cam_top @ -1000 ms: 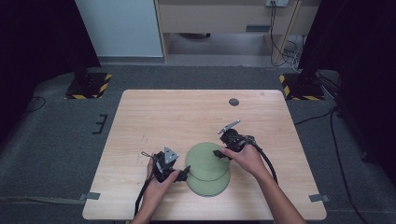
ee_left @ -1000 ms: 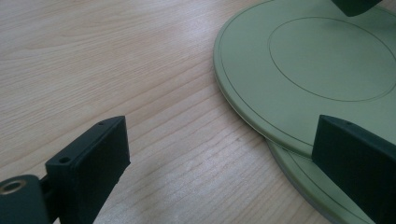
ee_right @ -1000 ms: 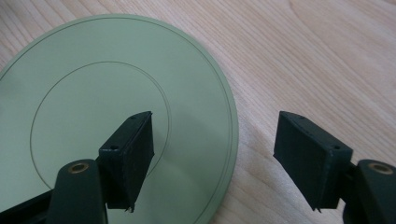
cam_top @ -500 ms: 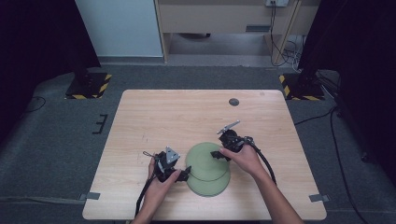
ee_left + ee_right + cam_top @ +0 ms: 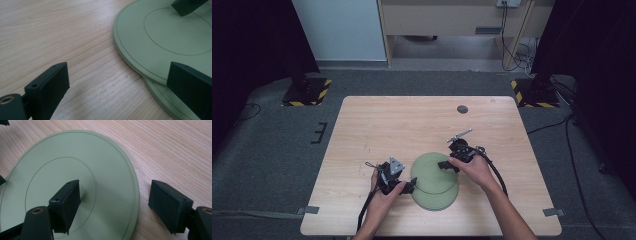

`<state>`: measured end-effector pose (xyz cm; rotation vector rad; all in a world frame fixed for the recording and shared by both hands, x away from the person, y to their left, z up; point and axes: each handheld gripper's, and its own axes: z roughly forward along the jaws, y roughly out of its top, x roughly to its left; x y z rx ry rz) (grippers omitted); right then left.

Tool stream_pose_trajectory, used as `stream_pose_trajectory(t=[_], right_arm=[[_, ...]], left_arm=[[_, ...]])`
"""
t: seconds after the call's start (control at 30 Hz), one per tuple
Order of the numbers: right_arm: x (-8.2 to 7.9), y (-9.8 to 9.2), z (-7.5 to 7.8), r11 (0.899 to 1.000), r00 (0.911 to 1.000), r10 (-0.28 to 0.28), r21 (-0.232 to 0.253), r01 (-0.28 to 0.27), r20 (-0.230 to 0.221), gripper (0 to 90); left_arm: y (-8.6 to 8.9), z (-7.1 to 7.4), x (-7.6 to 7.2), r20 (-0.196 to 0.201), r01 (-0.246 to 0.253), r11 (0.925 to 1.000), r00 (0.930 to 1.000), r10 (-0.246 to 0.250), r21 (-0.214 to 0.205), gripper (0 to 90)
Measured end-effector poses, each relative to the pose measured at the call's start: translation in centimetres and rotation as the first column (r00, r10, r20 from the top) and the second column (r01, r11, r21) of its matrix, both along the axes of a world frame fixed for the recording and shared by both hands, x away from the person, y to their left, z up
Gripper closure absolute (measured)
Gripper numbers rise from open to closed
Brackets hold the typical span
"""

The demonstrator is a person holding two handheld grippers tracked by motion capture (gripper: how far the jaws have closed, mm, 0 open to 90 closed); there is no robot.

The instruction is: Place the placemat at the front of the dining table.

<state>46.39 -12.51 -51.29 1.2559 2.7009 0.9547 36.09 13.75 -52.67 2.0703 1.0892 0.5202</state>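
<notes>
almost nothing has shifted since the earlier frames: both hands are parked at the same spots by the plates, only a slight settling of the left one is noted.

left gripper (image 5: 408, 186) is held low at the left edge of the plates, jaws spread wide, nothing gripped. in the left gripper view the rim of the upper pale green round plate (image 5: 160, 42) is seen running between the jaws, with one jaw over bare light wood table (image 5: 377, 125) and the other over the plate surface.

two plates are stacked off-centre near the front middle of the table: the upper one sits toward the back, the lower pale green round plate (image 5: 437, 200) pokes out toward the person.

right gripper (image 5: 447, 166) is set at the upper plate's right rim, jaws also apart, empty. in the right gripper view one jaw is over the plate, the other outside over wood, so the rim is straddled.

judgement: the right gripper is better placed for closing on the upper plate's edge; rim lies crosswise between its jaws.
</notes>
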Motion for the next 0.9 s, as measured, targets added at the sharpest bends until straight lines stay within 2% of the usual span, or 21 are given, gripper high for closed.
stream_pose_trajectory(t=[0.27,0.63,0.8,0.9], right_arm=[[0.01,0.04,-0.02,1.0,1.0,0.006,0.003,-0.006,0.002,25.7],[-0.05,0.37,-0.15,0.999,0.9999,0.011,0.046,-0.011,-0.007,29.4],[0.09,0.01,-0.25,0.997,0.9999,0.001,0.078,0.0,-0.016,31.7],[0.11,-0.08,-0.27,0.997,0.9999,0.001,0.08,0.0,-0.015,32.6]], left_arm=[[-0.01,0.0,0.04,0.0,-0.002,1.0,1.0,0.002,-0.001,3.6],[0.03,-0.05,0.11,-0.003,-0.001,1.0,1.0,0.001,-0.004,3.1],[0.03,-0.08,0.13,-0.002,-0.002,1.0,1.0,0.002,-0.003,2.6],[0.01,-0.09,0.13,-0.001,-0.002,1.0,1.0,0.002,-0.002,2.4]])
